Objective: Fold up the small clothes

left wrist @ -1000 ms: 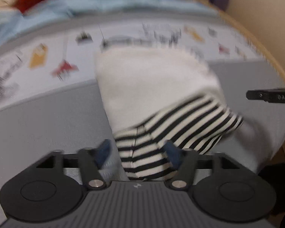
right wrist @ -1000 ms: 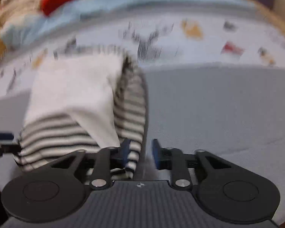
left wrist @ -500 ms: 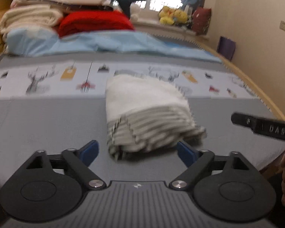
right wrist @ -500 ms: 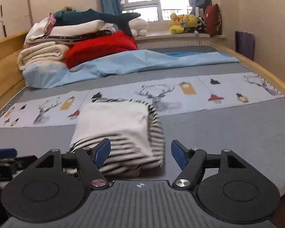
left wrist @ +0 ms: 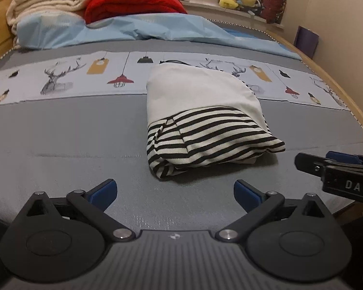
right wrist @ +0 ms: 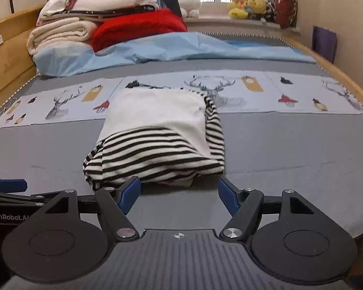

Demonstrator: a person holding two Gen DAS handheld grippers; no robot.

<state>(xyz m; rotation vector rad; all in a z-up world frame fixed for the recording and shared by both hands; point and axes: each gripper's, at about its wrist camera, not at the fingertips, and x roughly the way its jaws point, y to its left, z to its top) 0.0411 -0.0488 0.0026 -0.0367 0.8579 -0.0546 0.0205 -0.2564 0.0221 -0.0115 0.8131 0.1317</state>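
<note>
A small folded garment (left wrist: 200, 120), cream on top with a black-and-white striped end toward me, lies flat on the grey bed cover (left wrist: 60, 145). My left gripper (left wrist: 174, 188) hovers just short of its near edge, jaws still opening wide, nothing between them. In the right wrist view the same garment (right wrist: 157, 133) lies just beyond my right gripper (right wrist: 179, 187), which is open and empty, its fingertips (right wrist: 130, 189) close to the striped hem. Each gripper shows at the edge of the other's view: the right gripper (left wrist: 326, 166), the left gripper (right wrist: 7, 186).
Behind the garment runs a printed band with deer and lamps (left wrist: 60, 79), then a light blue sheet (left wrist: 133, 29), a red blanket (right wrist: 138, 26) and stacked cream bedding (right wrist: 60, 33). Plush toys (right wrist: 249, 7) sit on the sill. A wooden bed frame (left wrist: 346, 101) borders the right.
Both grippers have let go of the striped end and pulled back toward me, jaws spreading wide. The garment has dropped into a flat folded bundle on the bed.
</note>
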